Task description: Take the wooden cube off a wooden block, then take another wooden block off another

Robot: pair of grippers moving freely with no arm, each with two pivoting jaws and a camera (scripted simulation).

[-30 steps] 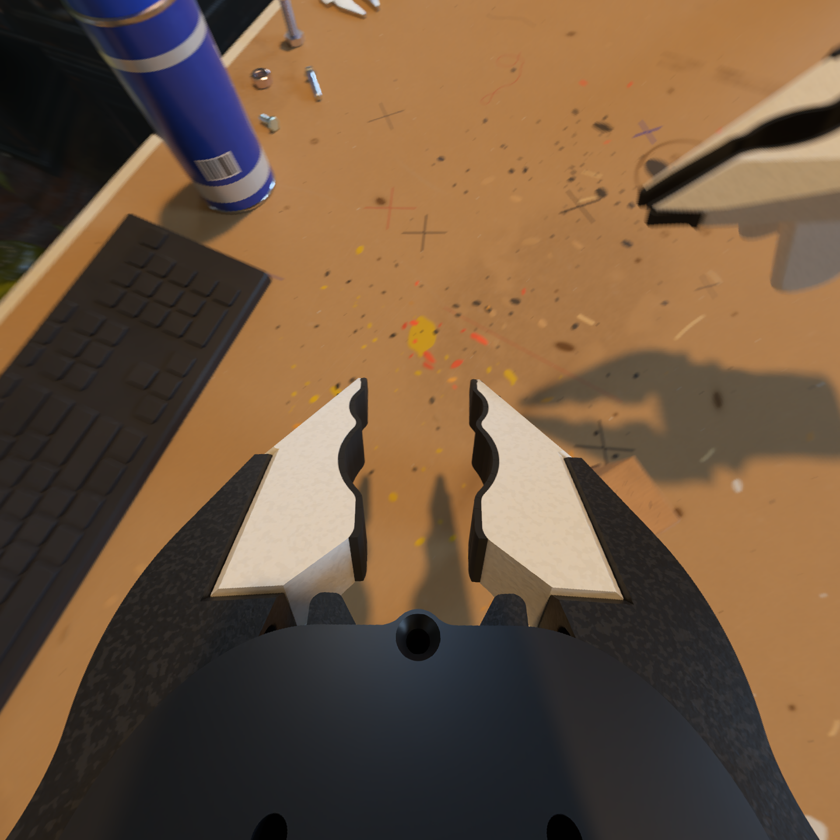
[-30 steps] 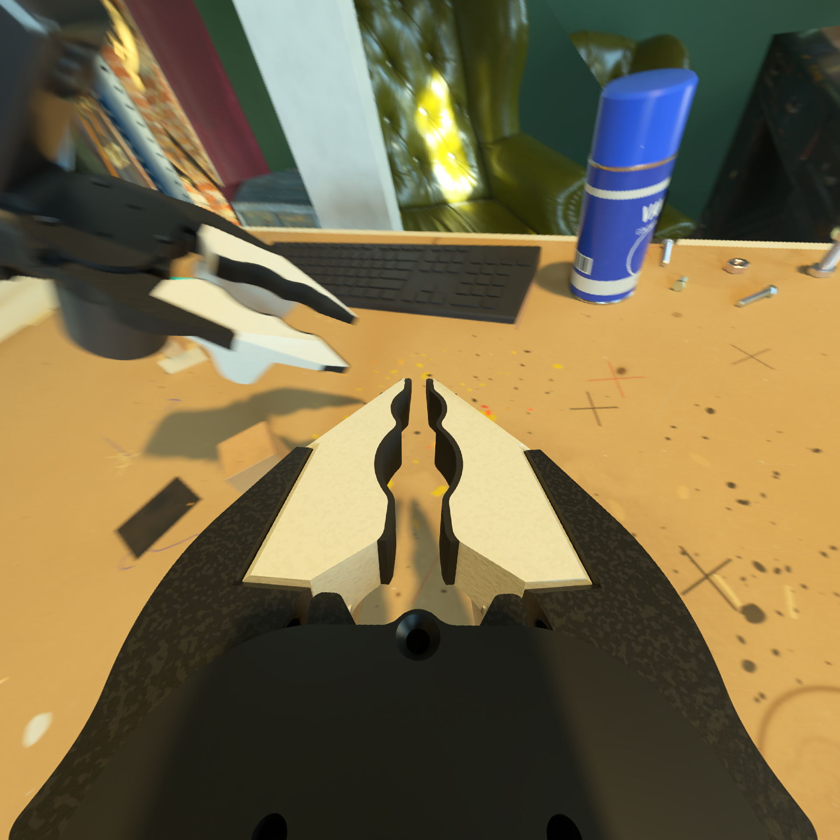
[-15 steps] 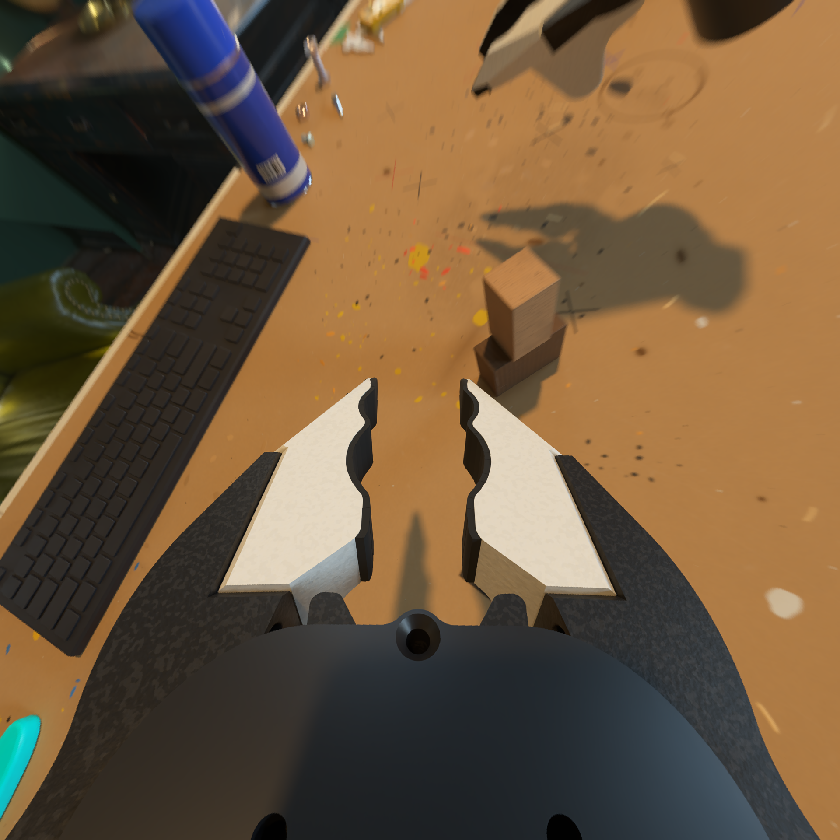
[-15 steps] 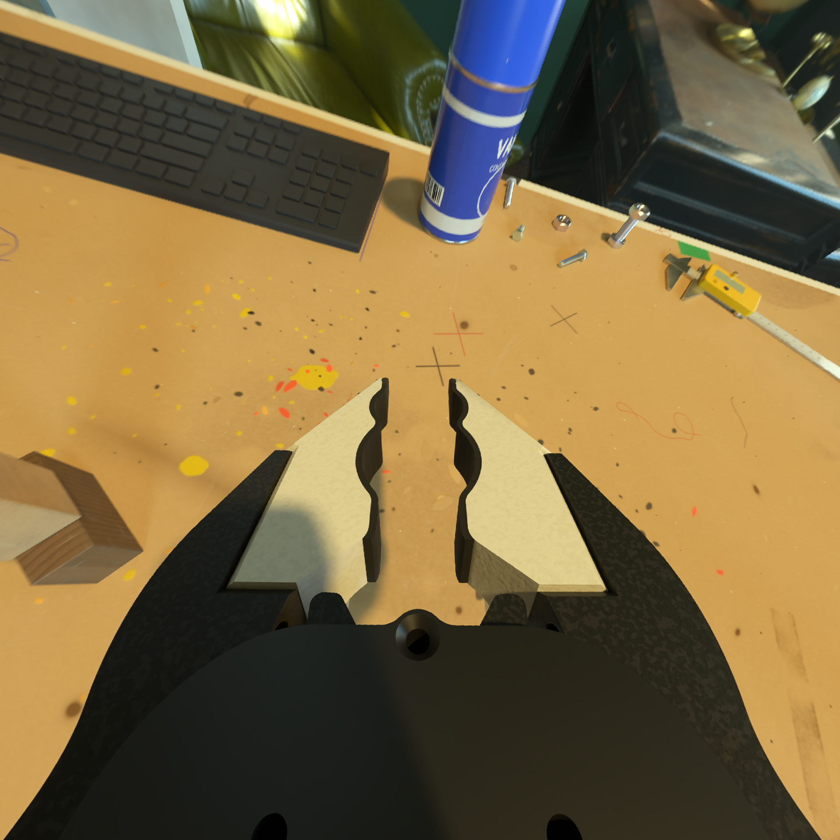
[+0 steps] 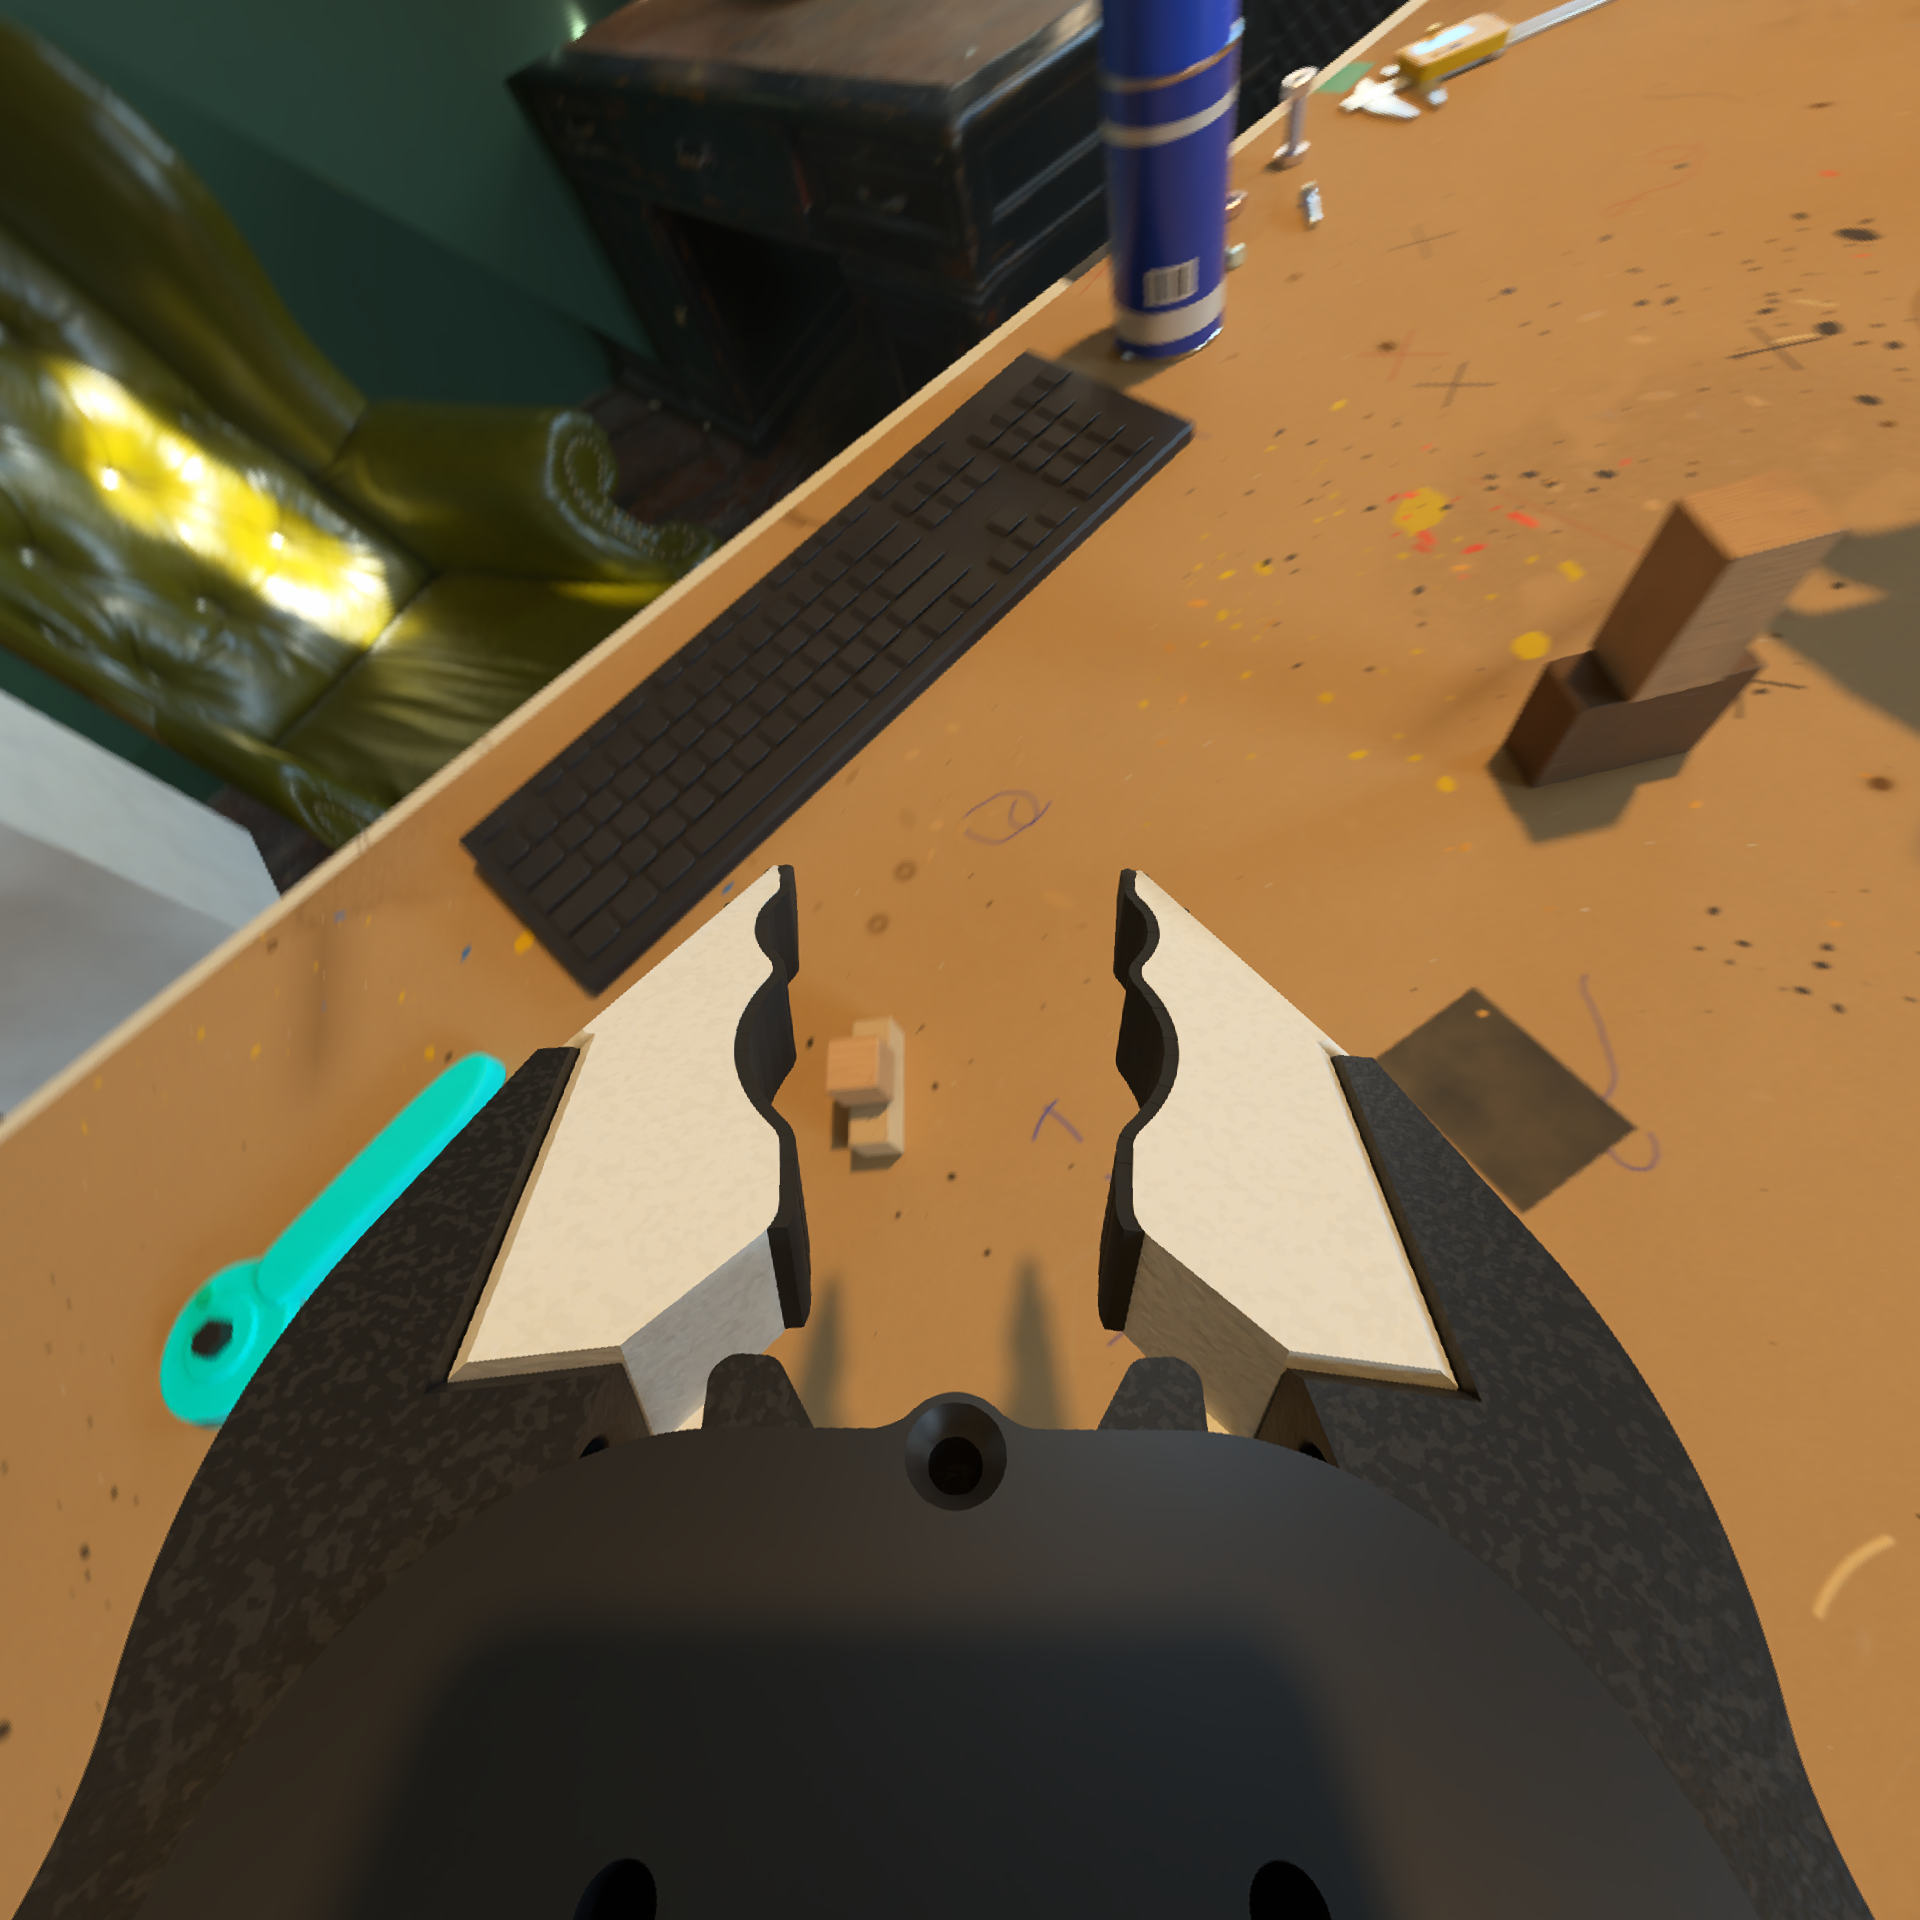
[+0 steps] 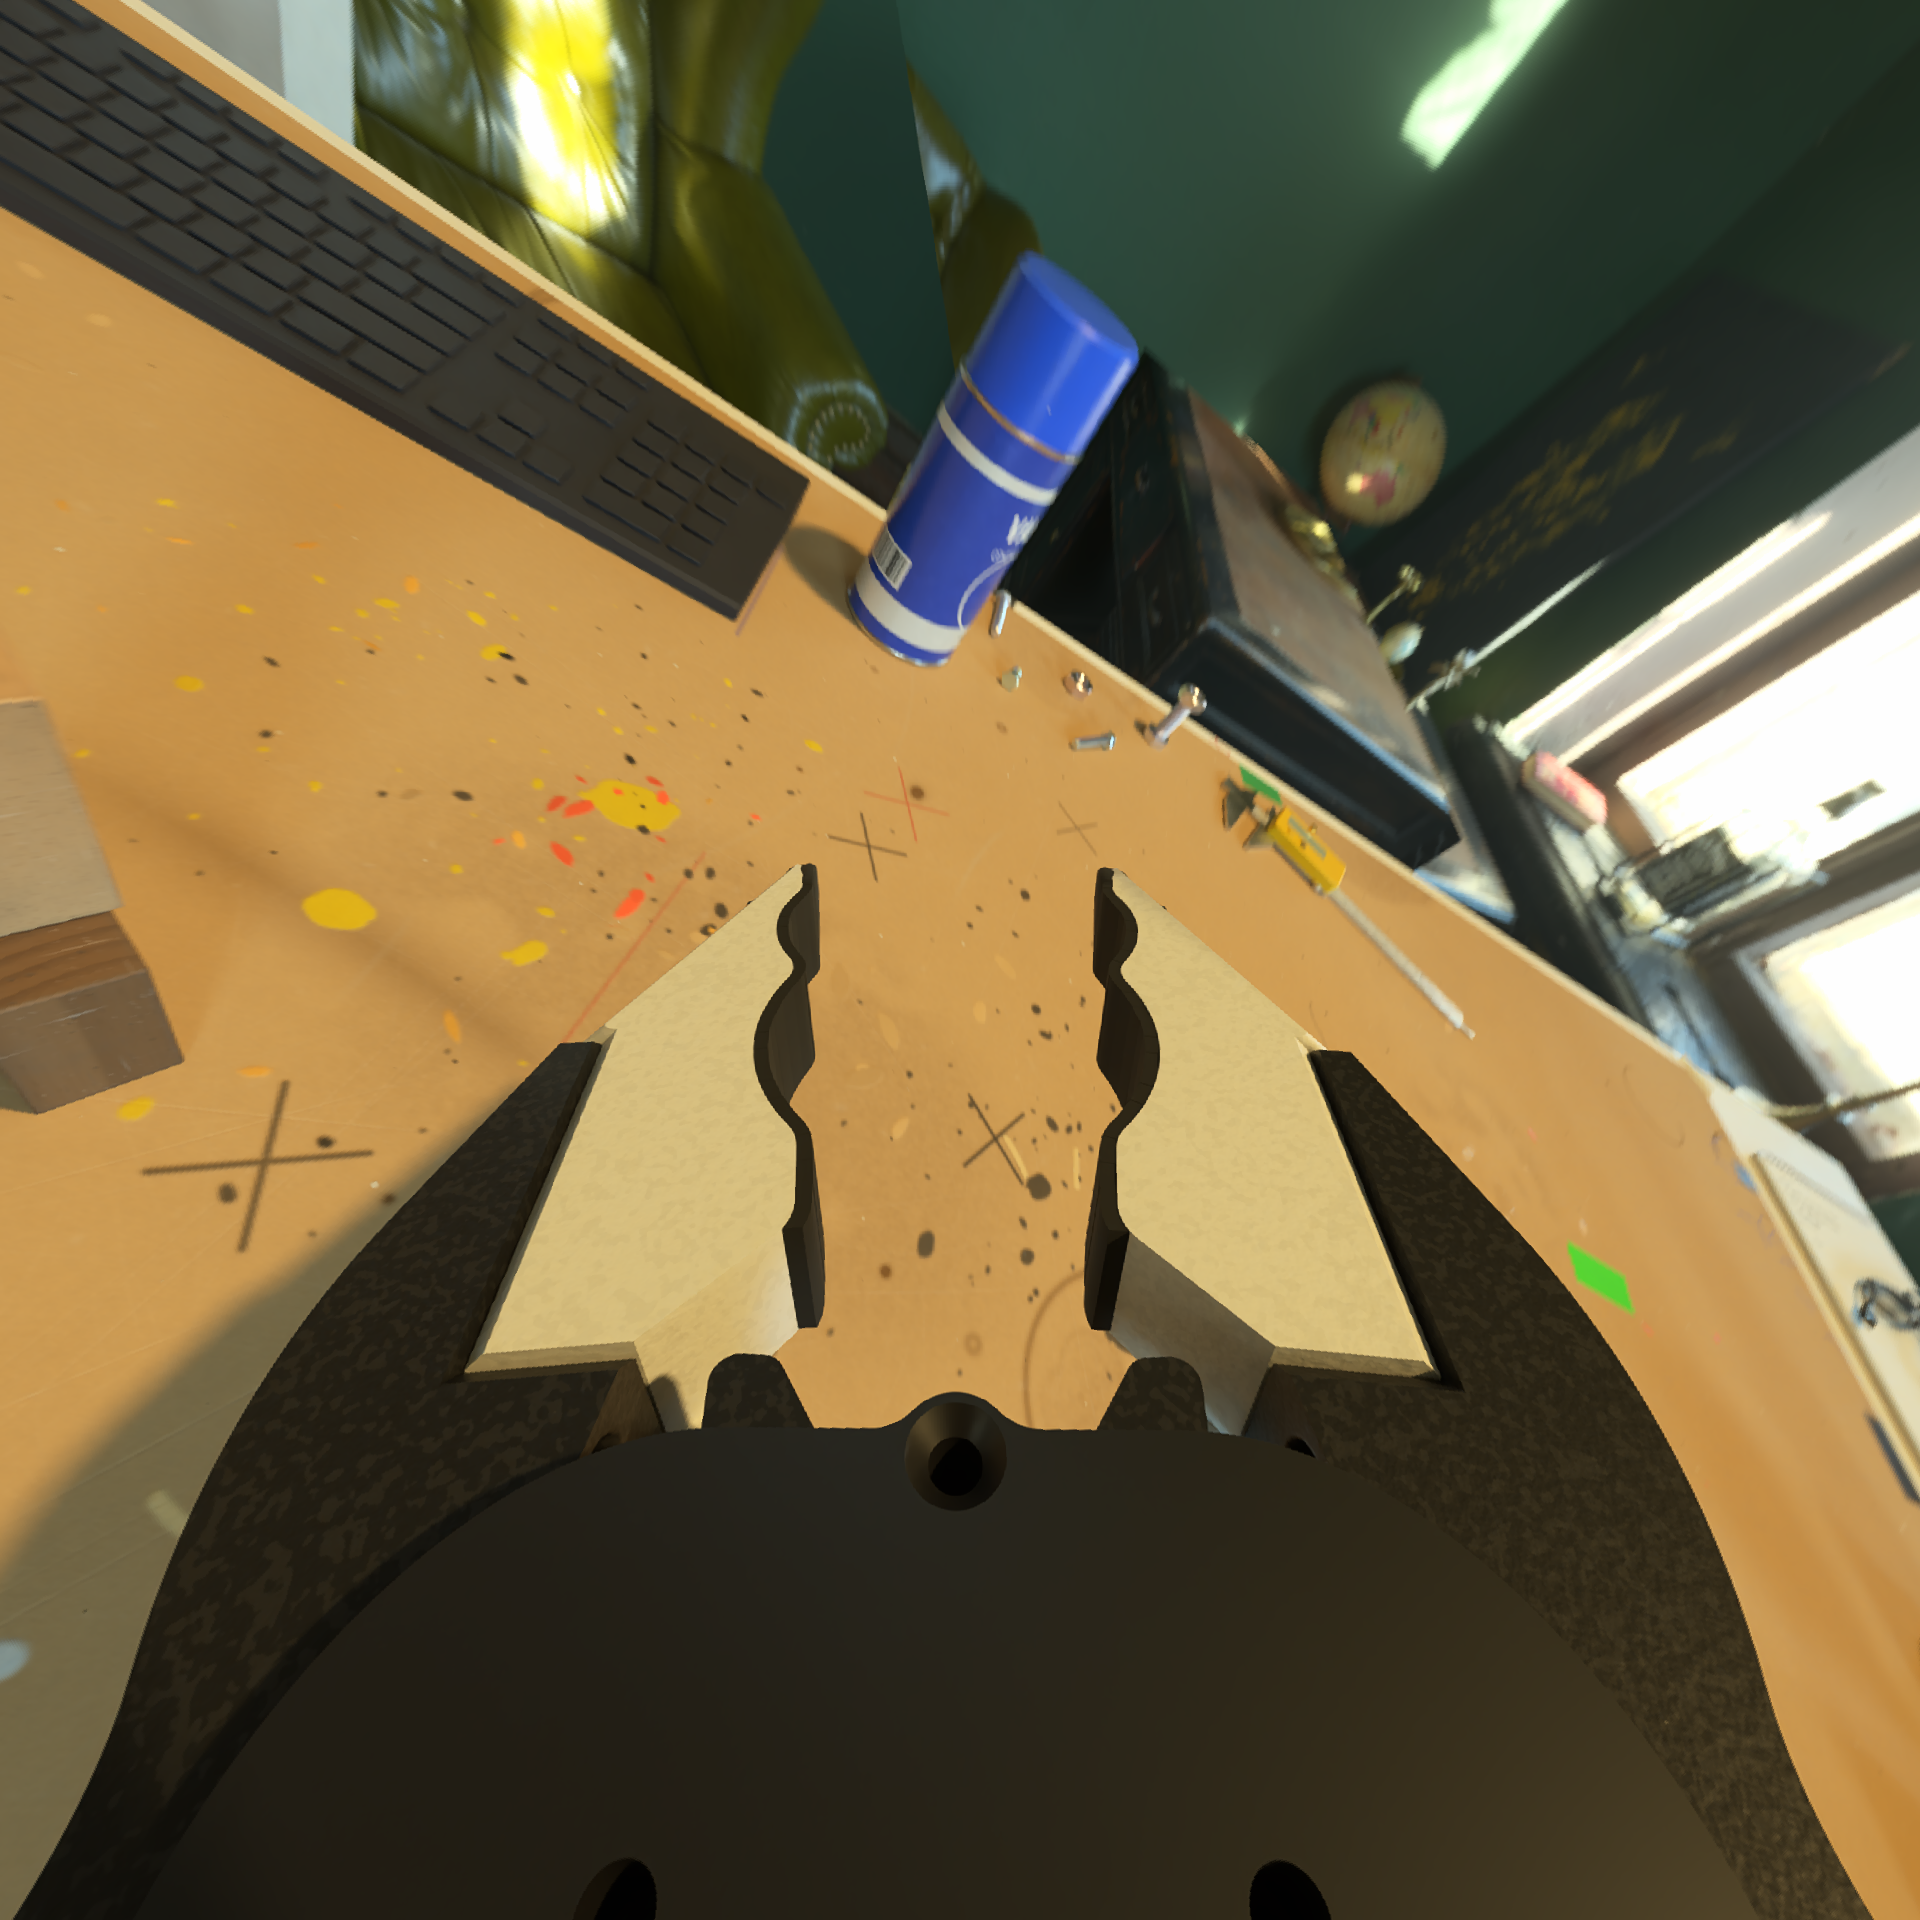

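A wooden stack stands on the orange worktop: a tall lighter piece (image 5: 1704,592) on a darker base block (image 5: 1621,727). It is at the right of the left wrist view, well ahead and right of my left gripper (image 5: 956,883). That gripper is open and empty, above the table. In the right wrist view the stack (image 6: 62,966) is cut off at the left edge, left of my right gripper (image 6: 956,883). The right gripper is open and empty. Neither gripper touches the stack.
A black keyboard (image 5: 831,644) and a blue spray can (image 5: 1169,177) lie along the far table edge, with bolts (image 6: 1164,717) and a yellow caliper (image 6: 1299,842). Small pale wood bits (image 5: 868,1091) lie below my left fingers. A teal tool (image 5: 322,1236) and a dark square patch (image 5: 1496,1091) flank them.
Both grippers have opened wider, the right from nearly shut. The left view has swung left, so the stack sits farther right. The right view has tilted, with the stack staying at its left edge.
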